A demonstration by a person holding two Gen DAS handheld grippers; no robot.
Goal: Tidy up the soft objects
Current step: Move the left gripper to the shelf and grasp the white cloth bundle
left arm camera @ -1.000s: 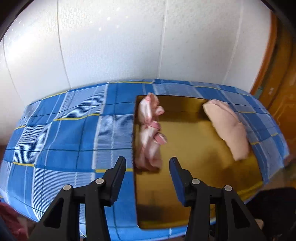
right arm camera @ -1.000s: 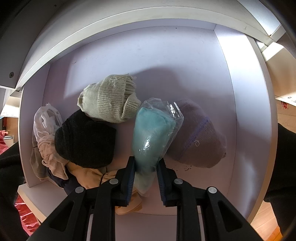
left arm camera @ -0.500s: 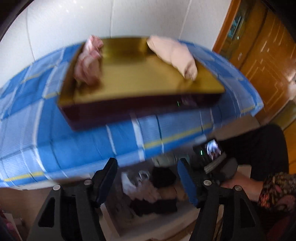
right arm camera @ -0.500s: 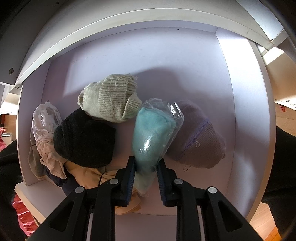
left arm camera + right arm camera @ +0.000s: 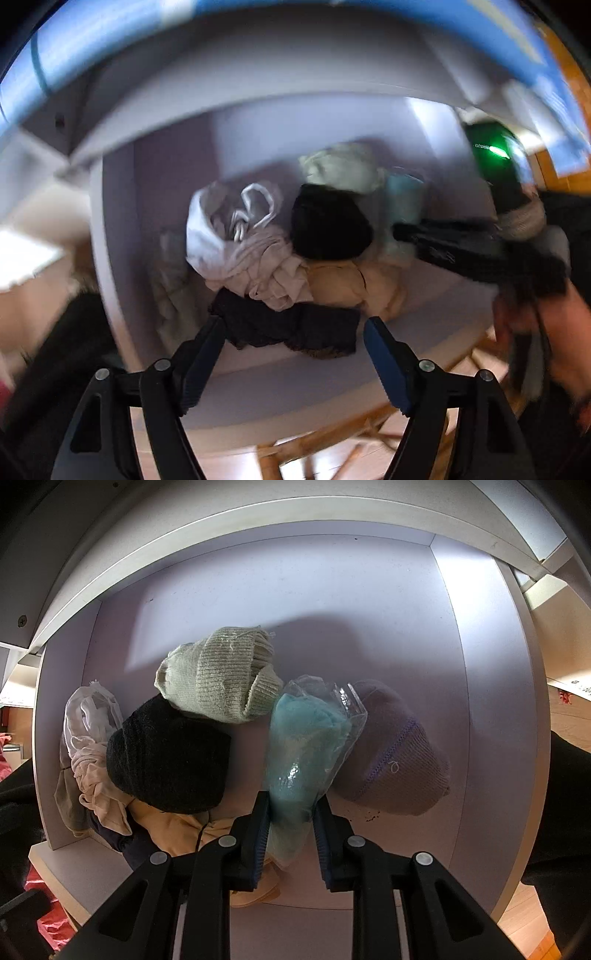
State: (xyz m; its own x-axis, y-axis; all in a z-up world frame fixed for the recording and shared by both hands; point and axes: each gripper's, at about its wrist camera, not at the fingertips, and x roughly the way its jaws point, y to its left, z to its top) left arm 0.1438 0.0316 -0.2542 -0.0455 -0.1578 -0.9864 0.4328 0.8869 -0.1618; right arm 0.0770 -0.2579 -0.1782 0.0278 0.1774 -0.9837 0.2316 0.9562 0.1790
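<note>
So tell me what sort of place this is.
Probably a home: a white shelf cubby stuffed with knit hats, such as the pale green ribbed hat, above a wooden floor.

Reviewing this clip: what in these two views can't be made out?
- Left wrist view: motion blur smears the clothes pile; single garments are hard to tell apart.
- Right wrist view: the bagged teal cloth hides the left edge of the mauve knit hat.
- Right wrist view: the black knit hat covers much of the clothes behind it.
</note>
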